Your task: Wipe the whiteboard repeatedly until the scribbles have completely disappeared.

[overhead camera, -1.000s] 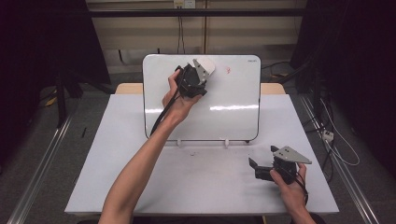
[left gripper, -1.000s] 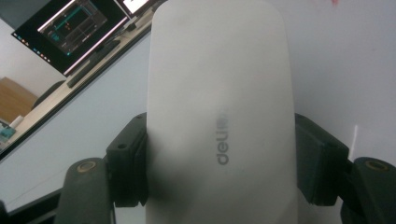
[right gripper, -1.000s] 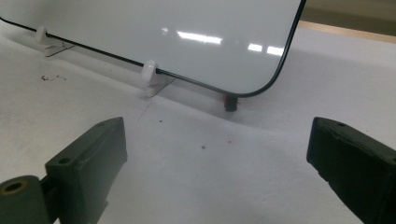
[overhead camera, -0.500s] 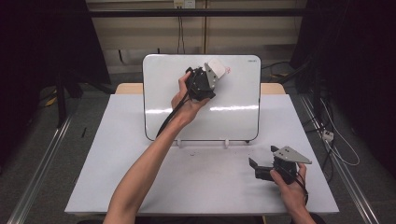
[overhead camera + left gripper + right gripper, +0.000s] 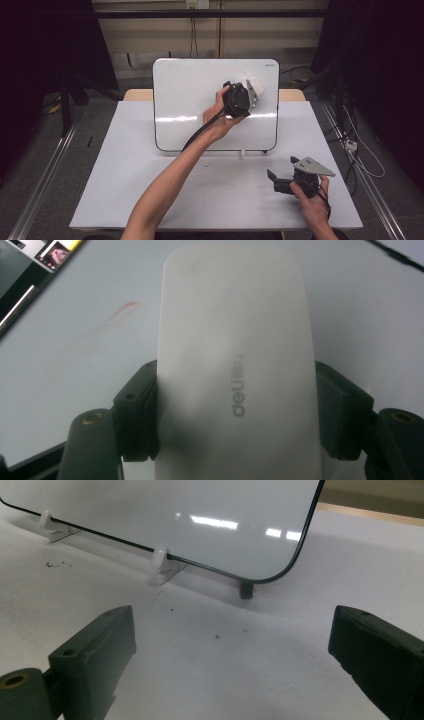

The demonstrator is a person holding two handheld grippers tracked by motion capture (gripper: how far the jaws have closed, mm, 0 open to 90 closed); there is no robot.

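While left tongs (image 5: 235, 425) clamp white eraser (image 5: 235, 365) vs whiteboard (image 5: 190, 100), right tongs (image 5: 230, 665) wide open, nothing held

A white, rounded eraser (image 5: 235, 370) with grey "deli" lettering is pressed flat against the upper right part of the whiteboard (image 5: 190, 95). The board stands upright on small white feet, with faint red smears left.

We see the upright whiteboard (image 5: 200, 110) walling off the rear of the tabletop (image 5: 125, 185), its small feet (image 5: 159, 560) jutting forward; ahead of the wide-spread right tongs (image 5: 230, 665) the surface lies bare.
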